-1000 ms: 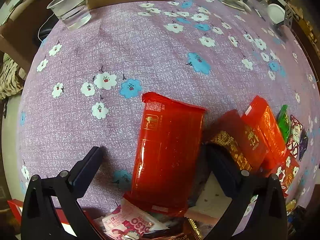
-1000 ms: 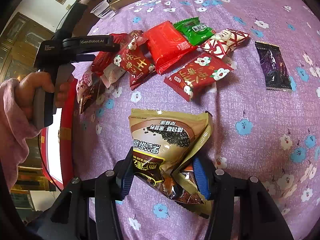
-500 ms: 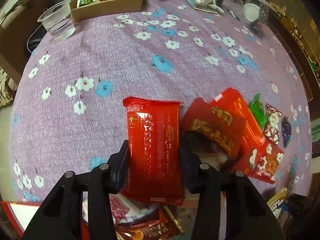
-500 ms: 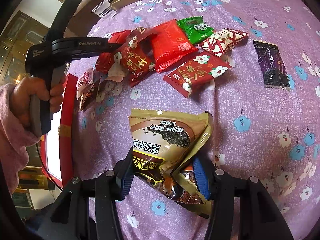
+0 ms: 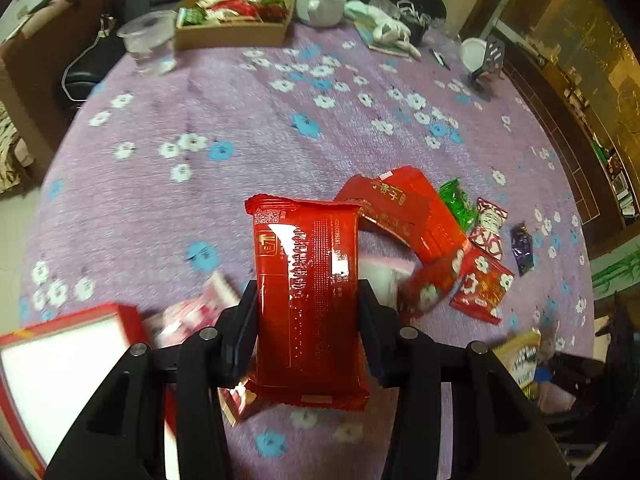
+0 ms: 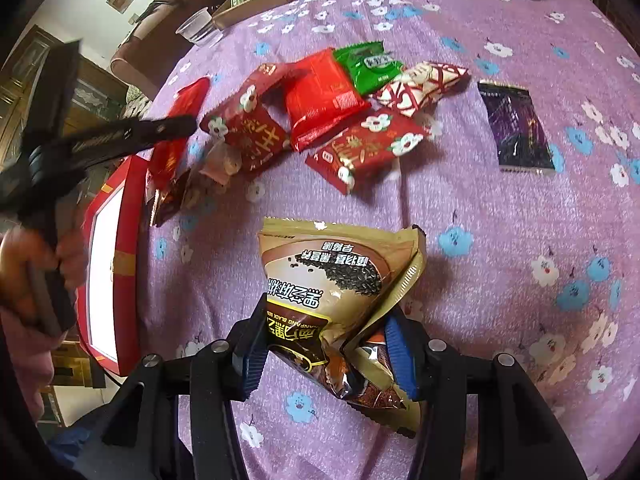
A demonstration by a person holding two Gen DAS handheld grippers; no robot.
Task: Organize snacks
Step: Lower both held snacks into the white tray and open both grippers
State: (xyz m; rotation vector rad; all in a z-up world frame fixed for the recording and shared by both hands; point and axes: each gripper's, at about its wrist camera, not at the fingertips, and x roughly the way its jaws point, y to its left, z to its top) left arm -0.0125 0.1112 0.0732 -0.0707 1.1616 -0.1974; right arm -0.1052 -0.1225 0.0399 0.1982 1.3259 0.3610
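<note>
Gripping a red snack packet (image 5: 306,300) off the purple flowered tablecloth (image 5: 240,120), left gripper (image 5: 306,320) clamped partway, right gripper (image 6: 326,344) pinching gold sesame pouch (image 6: 340,280) near the red box (image 6: 120,240), loose snacks beyond.

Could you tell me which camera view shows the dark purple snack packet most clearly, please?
The right wrist view: the dark purple packet lies flat, sharp and unobstructed on the tablecloth. The left wrist view shows it only small and distorted near the right edge.

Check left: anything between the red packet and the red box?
Nothing visible. The left gripper holds the red packet above the cloth; the red box lies open beside it at lower left, only low pink wrappers near its edge.
</note>
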